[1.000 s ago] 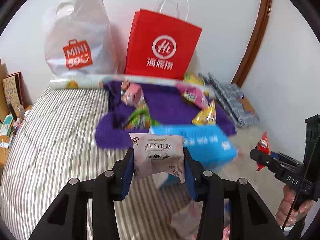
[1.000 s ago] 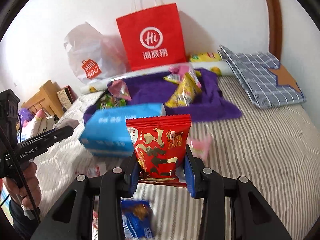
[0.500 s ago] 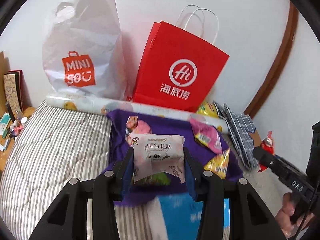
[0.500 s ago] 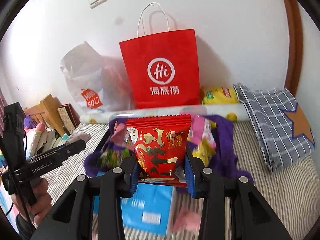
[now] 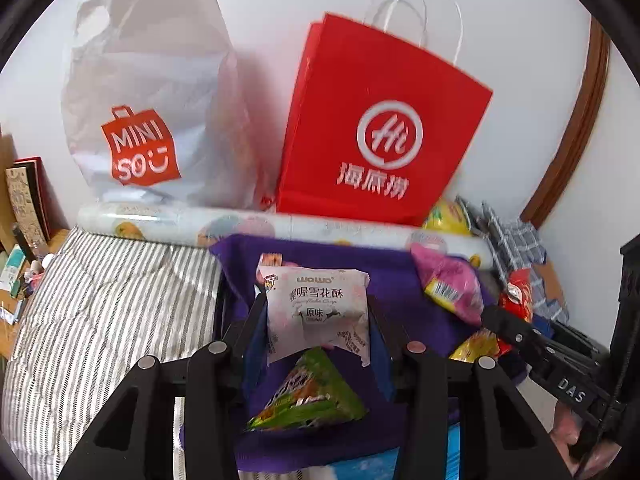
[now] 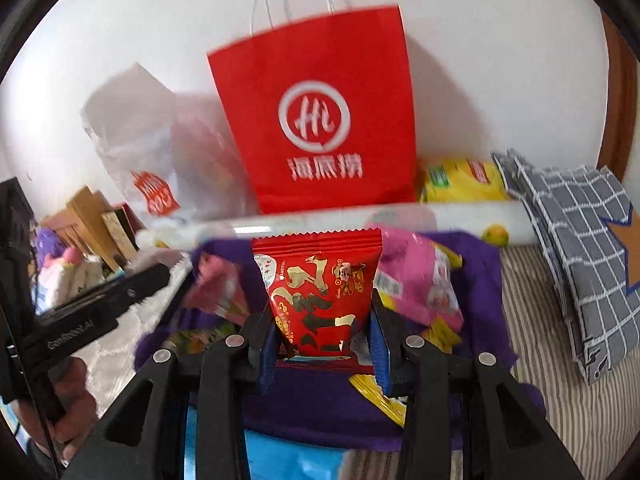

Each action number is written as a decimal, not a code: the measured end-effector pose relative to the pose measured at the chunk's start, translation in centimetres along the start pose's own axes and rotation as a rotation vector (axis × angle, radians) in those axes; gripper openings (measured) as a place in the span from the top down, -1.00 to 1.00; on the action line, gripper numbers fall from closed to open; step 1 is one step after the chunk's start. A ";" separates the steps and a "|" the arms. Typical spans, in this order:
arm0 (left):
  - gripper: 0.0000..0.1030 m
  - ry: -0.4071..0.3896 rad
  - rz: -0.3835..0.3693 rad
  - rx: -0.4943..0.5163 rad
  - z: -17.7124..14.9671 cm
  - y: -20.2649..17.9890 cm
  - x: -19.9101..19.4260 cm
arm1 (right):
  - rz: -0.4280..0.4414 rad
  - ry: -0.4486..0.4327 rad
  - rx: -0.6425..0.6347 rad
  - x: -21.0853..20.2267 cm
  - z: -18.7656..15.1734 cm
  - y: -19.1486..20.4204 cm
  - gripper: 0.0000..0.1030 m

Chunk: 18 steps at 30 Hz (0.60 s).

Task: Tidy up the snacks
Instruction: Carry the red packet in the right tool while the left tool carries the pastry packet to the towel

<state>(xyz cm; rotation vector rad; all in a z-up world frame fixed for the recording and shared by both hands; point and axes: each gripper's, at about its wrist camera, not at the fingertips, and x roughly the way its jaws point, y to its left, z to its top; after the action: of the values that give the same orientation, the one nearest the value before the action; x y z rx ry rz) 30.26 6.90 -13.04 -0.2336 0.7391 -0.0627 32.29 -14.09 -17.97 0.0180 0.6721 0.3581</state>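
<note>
Snacks first: a pale pink snowflake-crisp packet (image 5: 318, 312) is pinched upright in my left gripper (image 5: 316, 320), closed tight on it, above the purple fleece cloth (image 5: 396, 280). My right gripper (image 6: 324, 320) is clamped on a red foil snack pouch (image 6: 320, 292), also over that cloth. A green triangular packet (image 5: 308, 396) lies on the cloth, and the red paper bag (image 6: 316, 120) stands behind it.

Blue box (image 6: 296, 460) was cut off by the bottom edge in both views, print unreadable. White Miniso bag (image 6: 148, 168) in the right wrist view was motion-blurred, logo smeared. Pink packet (image 6: 218, 286) at centre left was blurred too. Left tool's (image 5: 318, 316) pale packet (image 5: 318, 308) hid the packet (image 5: 269, 261) behind it.
</note>
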 end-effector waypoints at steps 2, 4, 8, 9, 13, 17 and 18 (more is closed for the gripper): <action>0.17 0.002 -0.007 -0.007 -0.2 0.1 0.2 | -0.021 0.014 -0.012 0.6 -0.5 -0.1 0.25; 0.16 -0.001 -0.005 -0.005 -0.5 0.2 0.4 | -0.038 0.031 -0.016 1.2 -0.7 -0.4 0.25; 0.16 -0.016 0.023 -0.004 -0.8 0.5 0.7 | -0.023 0.055 0.011 1.7 -1.1 -0.8 0.25; 0.16 -0.016 0.020 -0.012 -0.9 0.7 0.8 | -0.016 0.054 0.013 1.7 -1.1 -0.8 0.25; 0.16 -0.021 -0.003 -0.036 -0.9 1.1 0.9 | -0.007 0.062 0.009 1.8 -1.3 -0.5 0.25; 0.14 -0.025 0.002 -0.018 -1.0 0.7 1.0 | -0.005 0.081 0.015 2.3 -1.5 -0.6 0.25; 0.14 -0.020 0.004 -0.012 -1.1 0.6 1.1 | -0.005 0.086 0.015 2.4 -1.5 -0.6 0.25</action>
<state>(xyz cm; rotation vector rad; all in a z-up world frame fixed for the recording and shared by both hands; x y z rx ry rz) 30.34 7.12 -14.67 -0.2440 0.7201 -0.0523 33.28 -14.00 -20.64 0.0157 0.7601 0.3507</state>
